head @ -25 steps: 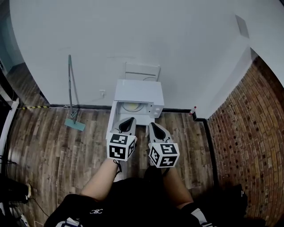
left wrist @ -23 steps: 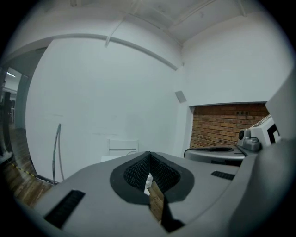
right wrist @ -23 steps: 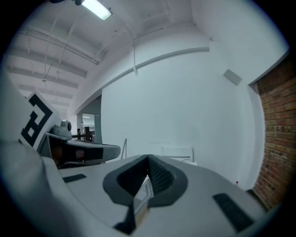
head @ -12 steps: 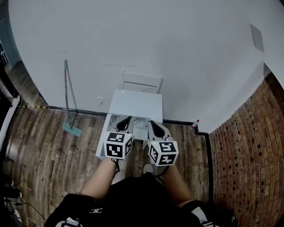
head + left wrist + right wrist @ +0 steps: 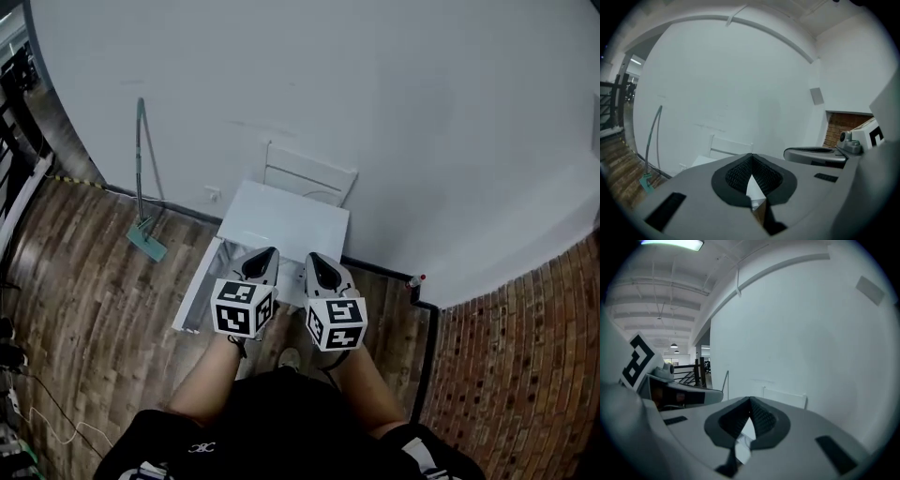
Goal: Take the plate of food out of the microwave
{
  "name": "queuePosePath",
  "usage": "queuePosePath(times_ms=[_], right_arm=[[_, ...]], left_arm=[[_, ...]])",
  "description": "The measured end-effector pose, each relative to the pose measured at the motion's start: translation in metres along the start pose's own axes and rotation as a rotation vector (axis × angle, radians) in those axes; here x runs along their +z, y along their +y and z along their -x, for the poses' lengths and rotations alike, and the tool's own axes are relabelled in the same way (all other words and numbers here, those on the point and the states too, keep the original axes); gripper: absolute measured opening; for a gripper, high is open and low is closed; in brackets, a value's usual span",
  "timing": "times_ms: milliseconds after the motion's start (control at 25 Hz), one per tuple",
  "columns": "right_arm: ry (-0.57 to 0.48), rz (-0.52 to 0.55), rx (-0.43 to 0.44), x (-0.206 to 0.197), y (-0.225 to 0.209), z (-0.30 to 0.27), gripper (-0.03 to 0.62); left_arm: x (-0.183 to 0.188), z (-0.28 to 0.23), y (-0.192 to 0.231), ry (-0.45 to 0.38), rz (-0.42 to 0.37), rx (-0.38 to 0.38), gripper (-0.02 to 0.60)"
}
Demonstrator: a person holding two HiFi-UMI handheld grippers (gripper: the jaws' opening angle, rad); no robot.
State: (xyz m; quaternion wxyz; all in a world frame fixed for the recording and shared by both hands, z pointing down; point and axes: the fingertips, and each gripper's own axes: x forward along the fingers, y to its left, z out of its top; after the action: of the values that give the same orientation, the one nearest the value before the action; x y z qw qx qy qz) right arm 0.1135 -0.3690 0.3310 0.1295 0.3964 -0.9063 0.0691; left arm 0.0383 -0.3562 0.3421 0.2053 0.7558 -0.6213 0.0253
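Microwave (image 5: pixel 286 220): white, against the wall; door (image 5: pixel 194 298) swung open to its left.
Change: the person has stepped closer, and both grippers now sit at the microwave's front edge.
Left gripper (image 5: pixel 265 254): fingers clenched, nothing held.
Right gripper (image 5: pixel 318 260): fingers clenched, nothing held.
Plate of food: visible inside the microwave a second ago, now hidden under its top.
Meaning: approach nearly done; the fingers must part before any grasp.
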Motion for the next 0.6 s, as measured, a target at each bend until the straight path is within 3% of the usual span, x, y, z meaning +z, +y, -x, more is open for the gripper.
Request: queuePosePath(times_ms=[200,400,600], right_arm=[[0.078,0.063,0.124,-0.023,-0.003,-0.039,0.011],[0.197,0.209,0.256,-0.08,0.034,-0.064,0.011],[0.279,0.4,0.288,-0.151,0.06,-0.093,0.011]], left_arm=[[-0.02,-0.013,0.026,-0.012,0.116,0.109,-0.001],[-0.07,0.016,0.064,0.021,0.229,0.197,-0.002],[-0.124,0.038,0.093,0.059,0.283,0.222,-0.002]])
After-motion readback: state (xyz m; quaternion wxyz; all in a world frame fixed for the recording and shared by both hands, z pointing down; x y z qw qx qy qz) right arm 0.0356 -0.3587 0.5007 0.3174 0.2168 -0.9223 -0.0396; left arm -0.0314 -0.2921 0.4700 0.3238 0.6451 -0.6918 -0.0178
